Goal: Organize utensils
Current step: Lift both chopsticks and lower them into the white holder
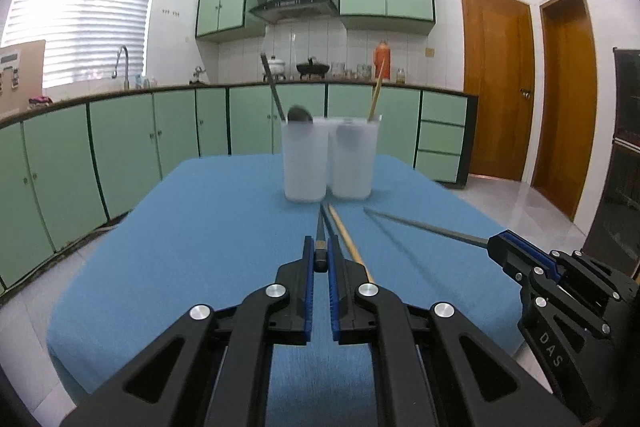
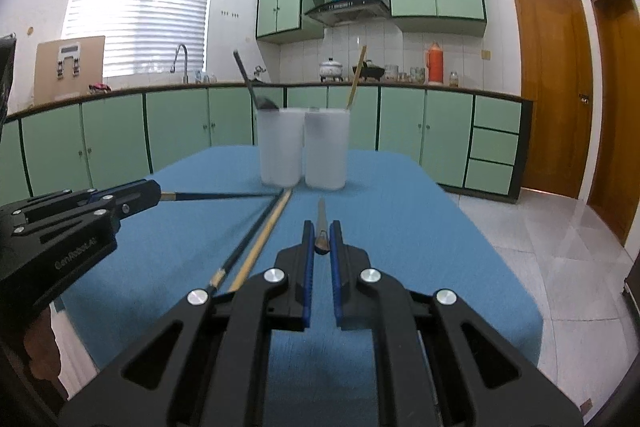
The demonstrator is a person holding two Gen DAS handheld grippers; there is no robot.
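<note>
Left gripper [image 1: 321, 259] clamps a dark chopstick [image 1: 320, 231] | right gripper [image 2: 322, 242] clamps a grey chopstick [image 2: 321, 217] | two frosted cups [image 1: 328, 159] at 12 o'clock | wooden chopstick [image 1: 347, 239] on blue tablecloth [image 1: 200, 247]

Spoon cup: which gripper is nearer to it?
Left, though only narrowly. The left gripper points straight at the spoon cup. The right gripper sits further right and faces the other cup.
</note>
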